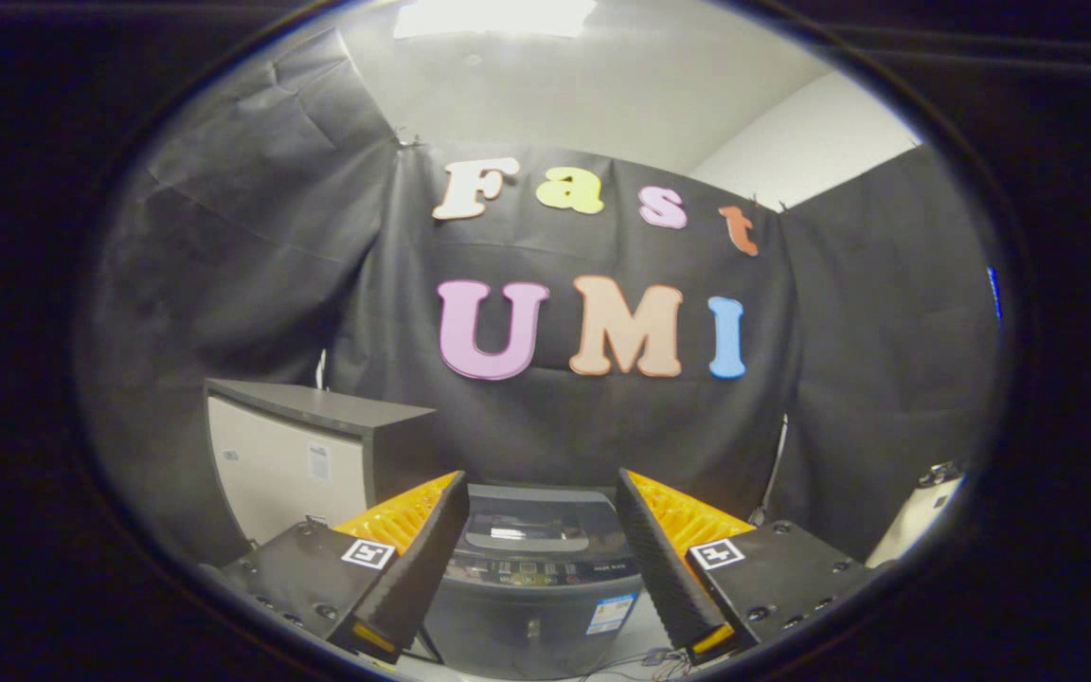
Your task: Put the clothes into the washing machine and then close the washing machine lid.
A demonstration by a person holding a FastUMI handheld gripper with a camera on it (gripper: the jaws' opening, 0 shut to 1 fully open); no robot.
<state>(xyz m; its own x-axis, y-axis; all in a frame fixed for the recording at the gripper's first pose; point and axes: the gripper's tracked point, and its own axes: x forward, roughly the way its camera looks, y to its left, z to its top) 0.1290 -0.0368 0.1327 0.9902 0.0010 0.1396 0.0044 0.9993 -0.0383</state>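
Dark washing machine [536,578], lid down, beyond gripper [538,559].

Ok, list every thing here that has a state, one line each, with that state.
tool: open, fingers spread, nothing between them.
washer: beyond the fingers, upright, lid down as far as I can tell.
cabinet: beside the washer, upright, front shut.
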